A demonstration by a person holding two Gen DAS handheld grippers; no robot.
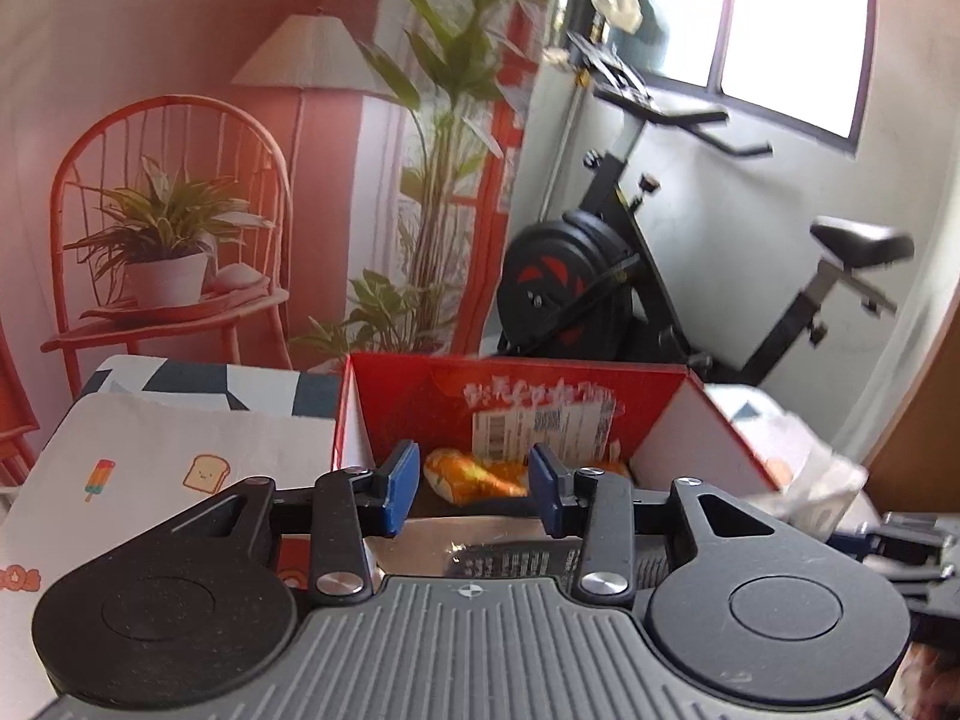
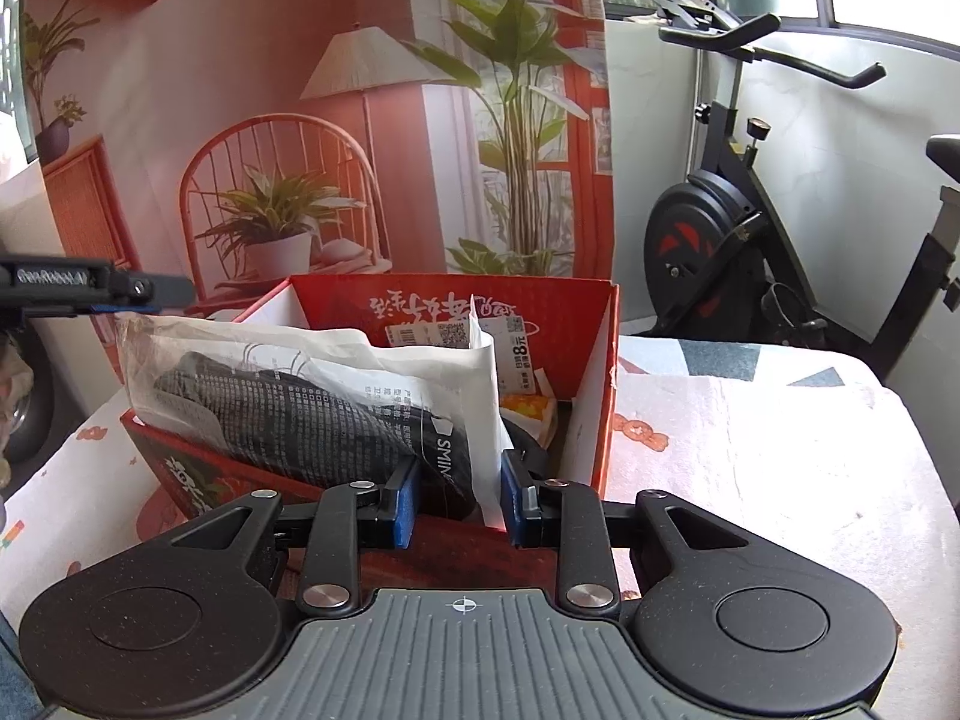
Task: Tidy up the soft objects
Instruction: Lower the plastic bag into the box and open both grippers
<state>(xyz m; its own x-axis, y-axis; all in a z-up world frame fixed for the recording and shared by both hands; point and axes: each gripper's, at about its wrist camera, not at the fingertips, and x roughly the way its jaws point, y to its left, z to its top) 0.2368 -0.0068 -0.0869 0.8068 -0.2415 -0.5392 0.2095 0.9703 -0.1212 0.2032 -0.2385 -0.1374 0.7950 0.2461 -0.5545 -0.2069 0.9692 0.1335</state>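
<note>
The right tongs (image 2: 459, 507) are closing their blue pads (image 2: 407, 504) on the near end of a white plastic packet (image 2: 336, 396), gripping it where its crinkled film and the dark knitted cloth inside bulge between them. The packet is lying slantwise across an open red cardboard box (image 2: 603, 372), its far end sticking up over the box's left rim. The left tongs (image 1: 474, 489) are standing partly open with nothing pressed between the blue pads (image 1: 401, 483); they are hovering over the near edge of the same box, and an orange-and-white soft wrapped item (image 1: 474, 474) is showing through the gap, lying on the box floor. A glossy sheet of film (image 1: 510, 558) is lying below the left tongs. The box, white inside with printed labels on its back wall, is sitting on a counter (image 2: 750, 450) covered in a pale cloth printed with cartoon toast and ice lollies.
</note>
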